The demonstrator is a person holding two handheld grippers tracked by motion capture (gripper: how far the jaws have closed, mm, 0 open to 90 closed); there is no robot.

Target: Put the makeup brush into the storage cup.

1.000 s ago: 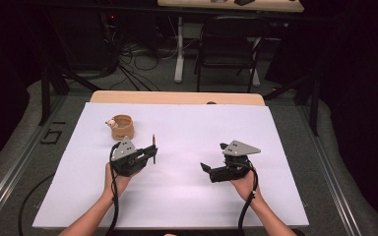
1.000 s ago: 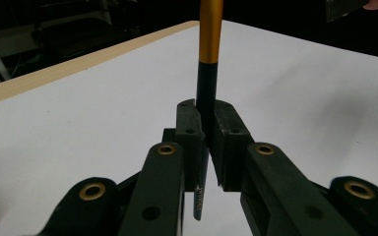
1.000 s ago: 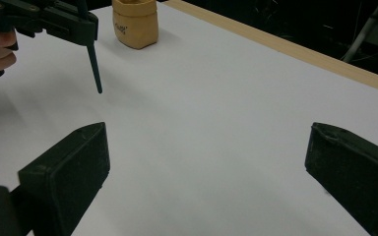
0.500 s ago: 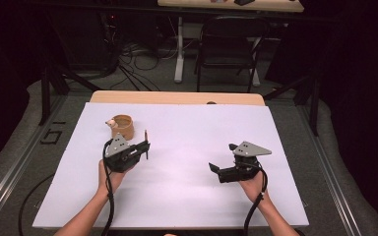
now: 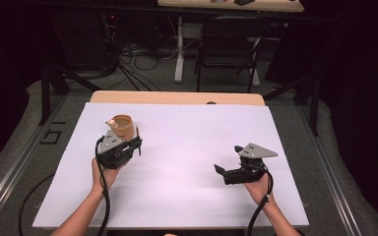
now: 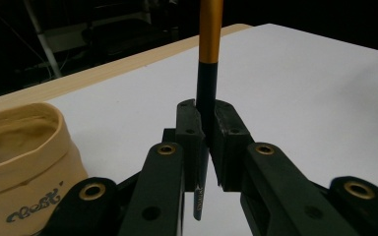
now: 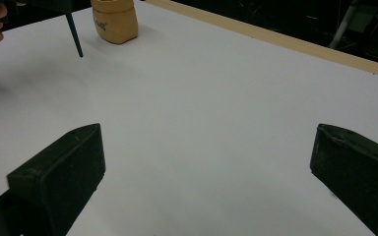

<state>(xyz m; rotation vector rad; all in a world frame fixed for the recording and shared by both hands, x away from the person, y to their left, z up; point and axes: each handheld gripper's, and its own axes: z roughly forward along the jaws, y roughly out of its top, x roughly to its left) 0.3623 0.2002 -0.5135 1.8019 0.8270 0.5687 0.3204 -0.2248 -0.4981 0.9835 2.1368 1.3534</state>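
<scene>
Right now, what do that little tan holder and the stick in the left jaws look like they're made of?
Tan holder: soft fabric, probably canvas; matte, with a folded rim and printed lettering. Stick: smooth, dark with a glossy orange section; painted wood or plastic, can't tell which.

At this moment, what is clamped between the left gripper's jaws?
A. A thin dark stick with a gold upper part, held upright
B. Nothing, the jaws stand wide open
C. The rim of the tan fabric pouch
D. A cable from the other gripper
A: in the left gripper view the left gripper is shut on the dark stick, which stands upright, with the tan pouch off to the side and apart from the jaws.
</scene>
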